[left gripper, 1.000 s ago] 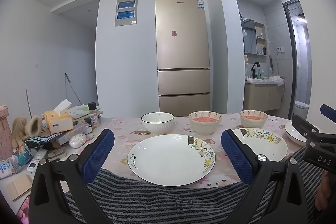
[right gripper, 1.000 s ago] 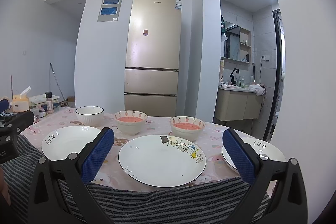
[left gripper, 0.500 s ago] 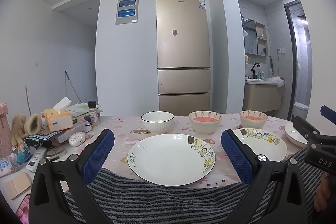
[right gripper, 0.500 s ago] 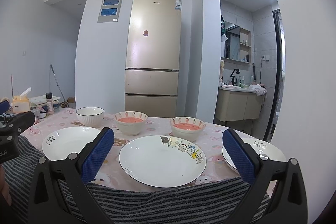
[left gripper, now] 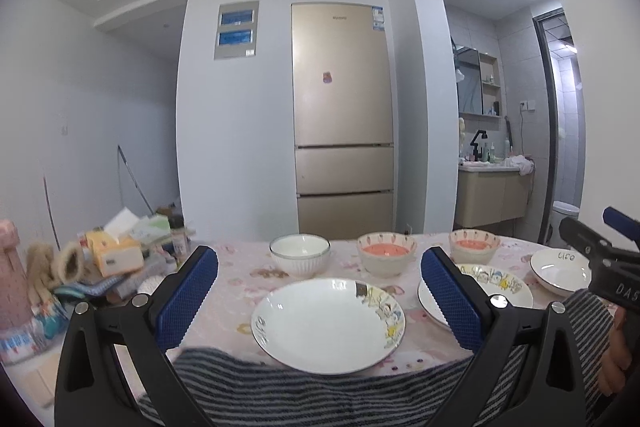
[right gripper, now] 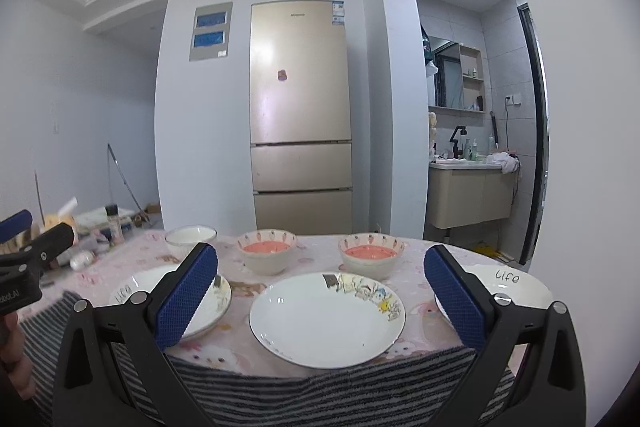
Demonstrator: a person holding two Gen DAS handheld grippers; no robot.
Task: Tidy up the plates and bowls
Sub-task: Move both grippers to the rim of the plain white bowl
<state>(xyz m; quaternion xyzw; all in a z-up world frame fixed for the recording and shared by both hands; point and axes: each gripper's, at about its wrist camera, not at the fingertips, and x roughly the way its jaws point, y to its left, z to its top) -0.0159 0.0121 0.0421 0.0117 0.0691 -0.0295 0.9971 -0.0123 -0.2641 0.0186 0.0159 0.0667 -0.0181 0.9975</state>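
Three white plates and three bowls stand on a table with a pink cloth (left gripper: 248,271). My left gripper (left gripper: 320,301) is open, with a cartoon-edged plate (left gripper: 328,323) lying between and beyond its fingers. A second cartoon plate (left gripper: 500,287) sits to the right, partly behind the right finger, and a "life" plate (left gripper: 560,271) lies farther right. Behind them stand a white bowl (left gripper: 300,255) and two carrot-patterned bowls (left gripper: 386,259) (left gripper: 474,247) with orange-red insides. My right gripper (right gripper: 320,301) is open over the middle plate (right gripper: 328,319), and also shows at the edge of the left wrist view (left gripper: 600,259).
A striped grey cloth (right gripper: 320,395) hangs over the table's near edge. Clutter fills the left end of the table: a yellow tissue box (left gripper: 114,255), a plush toy (left gripper: 52,267), bottles. A gold fridge (left gripper: 344,115) stands behind, and a bathroom opens at the right.
Both views have shifted slightly, so the plates sit a little lower in frame. Both grippers stay open and no dish has moved.
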